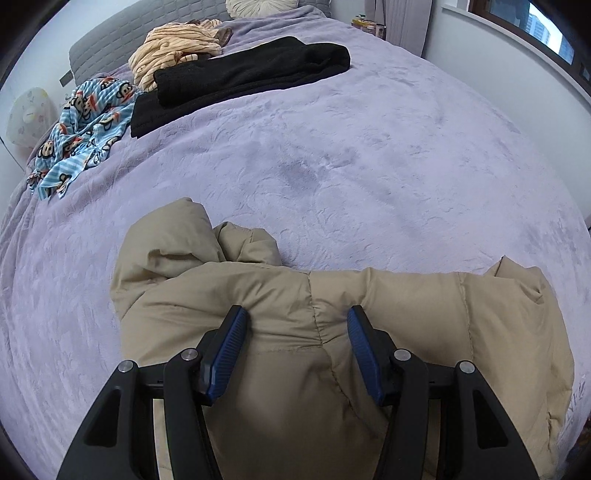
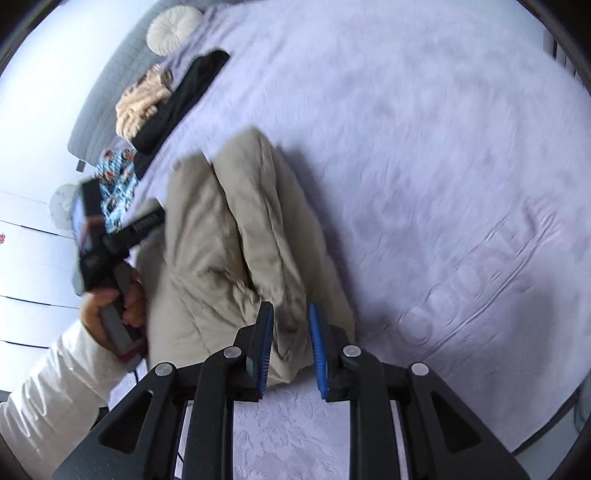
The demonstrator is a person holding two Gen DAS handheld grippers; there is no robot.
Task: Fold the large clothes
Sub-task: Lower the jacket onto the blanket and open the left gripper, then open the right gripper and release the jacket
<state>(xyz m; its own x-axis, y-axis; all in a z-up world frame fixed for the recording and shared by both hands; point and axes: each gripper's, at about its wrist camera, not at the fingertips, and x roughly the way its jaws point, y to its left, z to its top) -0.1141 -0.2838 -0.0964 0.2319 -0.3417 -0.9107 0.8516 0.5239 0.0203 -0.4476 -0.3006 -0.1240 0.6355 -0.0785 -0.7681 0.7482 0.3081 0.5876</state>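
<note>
A tan puffy jacket [image 1: 295, 369] lies bunched on the lavender bed cover [image 1: 369, 166], near its front edge. My left gripper [image 1: 297, 321] points steeply down onto it, and a thick fold of the padding bulges between the blue pads [image 1: 236, 332], which press on it from both sides. In the right wrist view the jacket [image 2: 229, 229] runs away from me as a long folded mound. My right gripper [image 2: 290, 317] is at its near end, jaws a narrow gap apart, with the jacket's edge showing in the gap and no clear pinch. The view is motion-blurred.
At the far left of the bed lie a folded black garment [image 1: 251, 74], a tan striped garment [image 1: 177, 48] and a blue monkey-print cloth [image 1: 85, 122]. A round cream cushion [image 2: 173, 29] leans on the grey headboard [image 2: 110, 92]. A hand [image 2: 110, 306] in a white sleeve holds the left tool.
</note>
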